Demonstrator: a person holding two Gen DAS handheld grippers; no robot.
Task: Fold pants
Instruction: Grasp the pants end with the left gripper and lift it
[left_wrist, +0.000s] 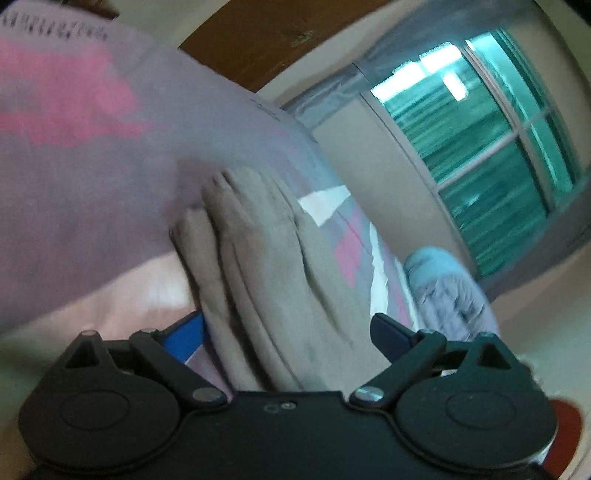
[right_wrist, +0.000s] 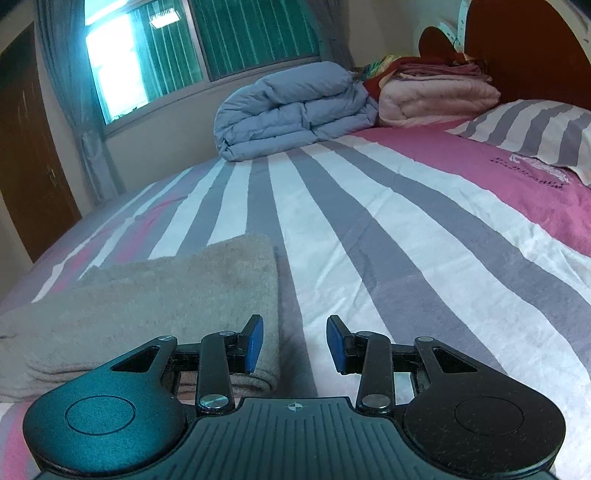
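Beige fleecy pants (right_wrist: 147, 314) sat folded into a thick stack on the striped bed (right_wrist: 369, 229), near its front edge. The right gripper (right_wrist: 294, 345) hovered just beside the stack's right end, fingers (right_wrist: 255, 343) spread apart and gripping nothing, with the left one overlapping the fabric edge in view. On the left wrist view everything was tilted and blurry: the left gripper (left_wrist: 291, 332) had its fingers wide apart with bunched beige cloth running between them, not pinched as far as I could tell. Further back on the bed were a folded blue duvet (right_wrist: 291, 110) and a pink quilt (right_wrist: 436, 96), plus a striped pillow (right_wrist: 535, 129) on the right.
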